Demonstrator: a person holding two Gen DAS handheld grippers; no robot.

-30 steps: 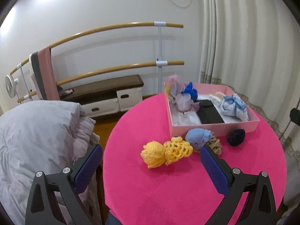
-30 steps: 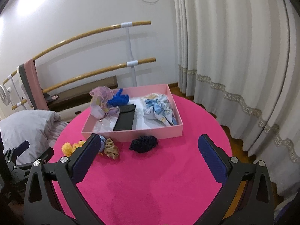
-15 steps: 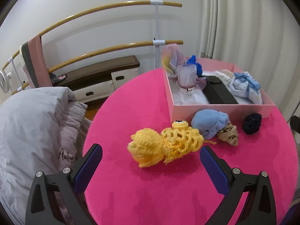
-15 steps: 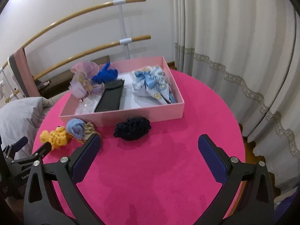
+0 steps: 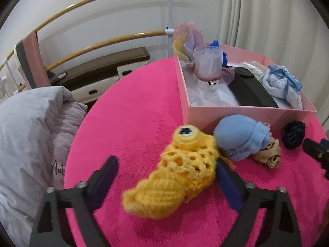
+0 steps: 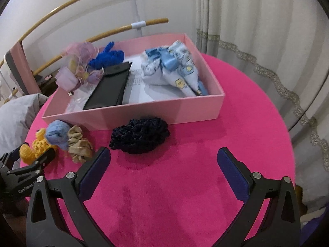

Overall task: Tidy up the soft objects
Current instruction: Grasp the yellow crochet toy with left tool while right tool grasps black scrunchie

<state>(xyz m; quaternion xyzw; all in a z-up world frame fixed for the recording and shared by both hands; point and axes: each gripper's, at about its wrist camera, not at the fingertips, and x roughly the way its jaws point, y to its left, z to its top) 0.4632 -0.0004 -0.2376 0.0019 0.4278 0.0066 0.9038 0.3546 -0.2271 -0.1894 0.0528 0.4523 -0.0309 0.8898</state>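
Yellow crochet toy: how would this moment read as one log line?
left gripper: closing around yellow crochet toy, not gripped | right gripper: open, near navy scrunchie | pink box: waiting

Soft, even indoor light fills both views, casting only faint shadows on the pink surface (image 6: 185, 164). The yellow crochet toy (image 5: 176, 175) is blurred in the left wrist view. Fisheye distortion bends the wall rails (image 5: 102, 2), and the corners go black.
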